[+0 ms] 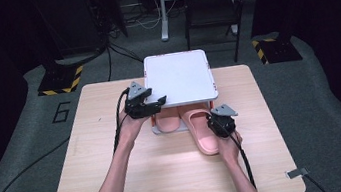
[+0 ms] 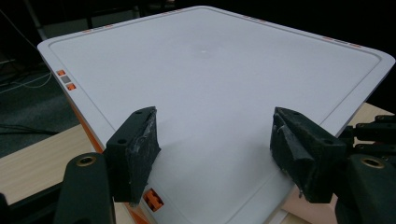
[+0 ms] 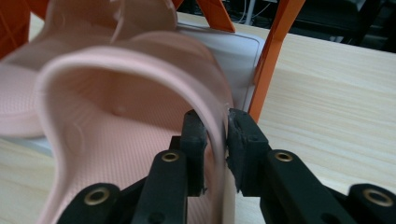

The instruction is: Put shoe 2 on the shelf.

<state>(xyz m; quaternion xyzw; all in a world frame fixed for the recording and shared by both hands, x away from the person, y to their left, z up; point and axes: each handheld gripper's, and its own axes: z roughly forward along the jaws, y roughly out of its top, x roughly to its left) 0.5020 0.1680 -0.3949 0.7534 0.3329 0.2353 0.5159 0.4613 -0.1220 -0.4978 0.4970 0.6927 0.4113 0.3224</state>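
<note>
Pink slipper [image 1: 203, 133] lies on the wooden table [image 1: 119, 179] at the near right corner of a two-tier rack, its toe end under the rack's white top shelf [image 1: 178, 77] and its heel end sticking out toward the person. The right gripper [image 1: 219, 122] sits at the slipper's right side; in the right gripper view its two black jaws [image 3: 216, 149] bracket the thin upper strap [image 3: 140, 74], with a slim gap showing on the right pad's side, so a firm pinch cannot be told. A second pink slipper [image 1: 167, 122] rests on the lower shelf, left of the first one. The left gripper [image 1: 152, 102] hovers over the near left corner of the top shelf [image 2: 210, 84], its jaws spread wide with nothing between them. An orange rack leg [image 3: 273, 51] stands just beyond the right gripper's jaws.
</note>
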